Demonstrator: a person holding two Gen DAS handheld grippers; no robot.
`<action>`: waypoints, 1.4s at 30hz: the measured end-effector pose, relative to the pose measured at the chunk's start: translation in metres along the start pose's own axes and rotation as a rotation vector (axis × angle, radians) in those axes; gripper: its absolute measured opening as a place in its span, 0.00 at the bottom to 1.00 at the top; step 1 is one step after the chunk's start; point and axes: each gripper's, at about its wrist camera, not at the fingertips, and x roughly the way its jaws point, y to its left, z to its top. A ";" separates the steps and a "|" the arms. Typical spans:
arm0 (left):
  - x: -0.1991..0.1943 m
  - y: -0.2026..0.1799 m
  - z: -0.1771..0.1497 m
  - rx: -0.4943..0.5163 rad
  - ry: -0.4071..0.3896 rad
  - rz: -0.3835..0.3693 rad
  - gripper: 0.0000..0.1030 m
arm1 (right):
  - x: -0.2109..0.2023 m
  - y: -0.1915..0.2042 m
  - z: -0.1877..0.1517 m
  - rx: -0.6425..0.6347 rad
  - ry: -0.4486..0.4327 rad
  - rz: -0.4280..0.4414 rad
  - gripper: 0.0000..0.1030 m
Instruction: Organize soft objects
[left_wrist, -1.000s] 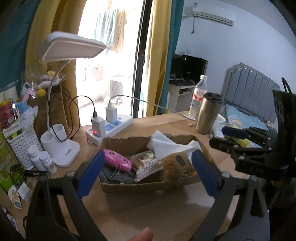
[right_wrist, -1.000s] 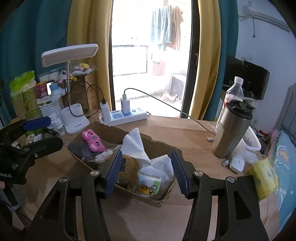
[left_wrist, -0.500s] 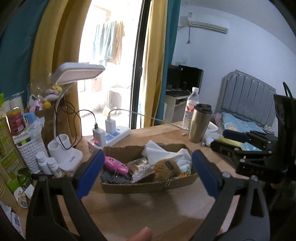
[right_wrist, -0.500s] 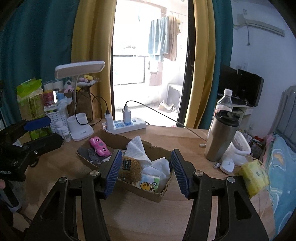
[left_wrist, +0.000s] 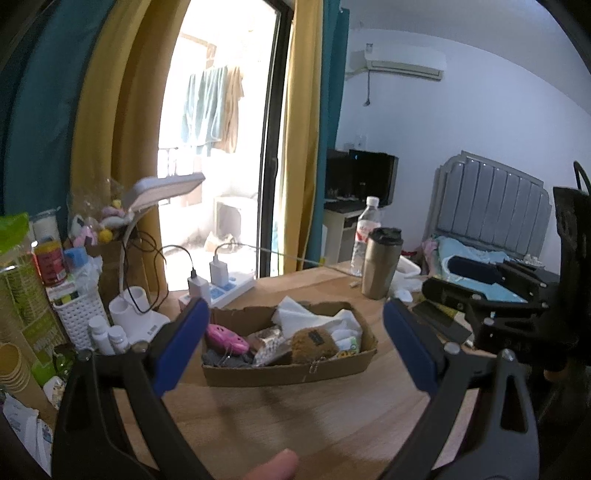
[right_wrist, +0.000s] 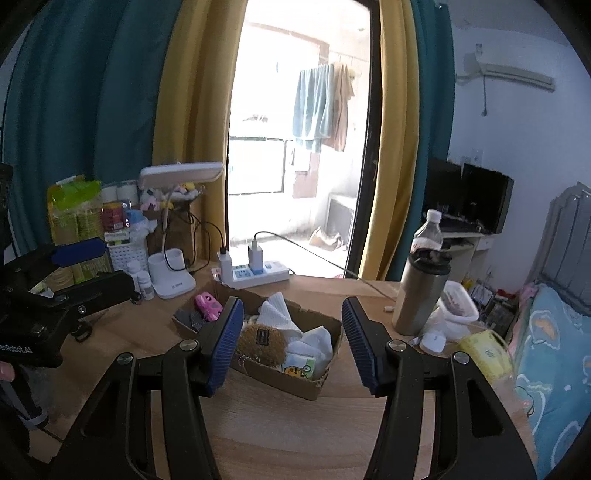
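A shallow cardboard box (left_wrist: 288, 371) (right_wrist: 275, 374) sits mid-table, filled with soft things: a brown plush (left_wrist: 312, 343) (right_wrist: 260, 341), a pink toy (left_wrist: 227, 336) (right_wrist: 207, 304), white tissues (left_wrist: 295, 317) (right_wrist: 279, 315) and a small printed packet (right_wrist: 301, 369). My left gripper (left_wrist: 295, 347) is open, held back from the box and above the table, nothing between its blue pads. My right gripper (right_wrist: 291, 343) is also open and empty, back from the box on its other side. Each gripper shows at the edge of the other's view.
A white desk lamp (left_wrist: 147, 266), a power strip (right_wrist: 255, 275) with cables, a white basket (left_wrist: 79, 317) and small bottles crowd the table's left. A steel tumbler (right_wrist: 421, 291), water bottle (right_wrist: 428, 230), white mouse (right_wrist: 434, 339) and yellow packet (right_wrist: 484, 350) stand right. A bed lies beyond.
Both grippers have drawn back and risen from the box, which now looks smaller and farther away. Neither gripper's opening has changed, and the box's contents lie as before.
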 end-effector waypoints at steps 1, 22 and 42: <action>-0.003 -0.002 0.001 0.001 -0.004 0.002 0.94 | -0.006 0.001 0.001 -0.001 -0.009 -0.003 0.57; -0.070 -0.018 0.019 0.014 -0.111 0.073 0.94 | -0.069 0.022 0.008 -0.016 -0.070 -0.068 0.65; -0.076 -0.008 0.017 0.007 -0.098 0.087 0.94 | -0.070 0.029 0.009 -0.008 -0.055 -0.090 0.65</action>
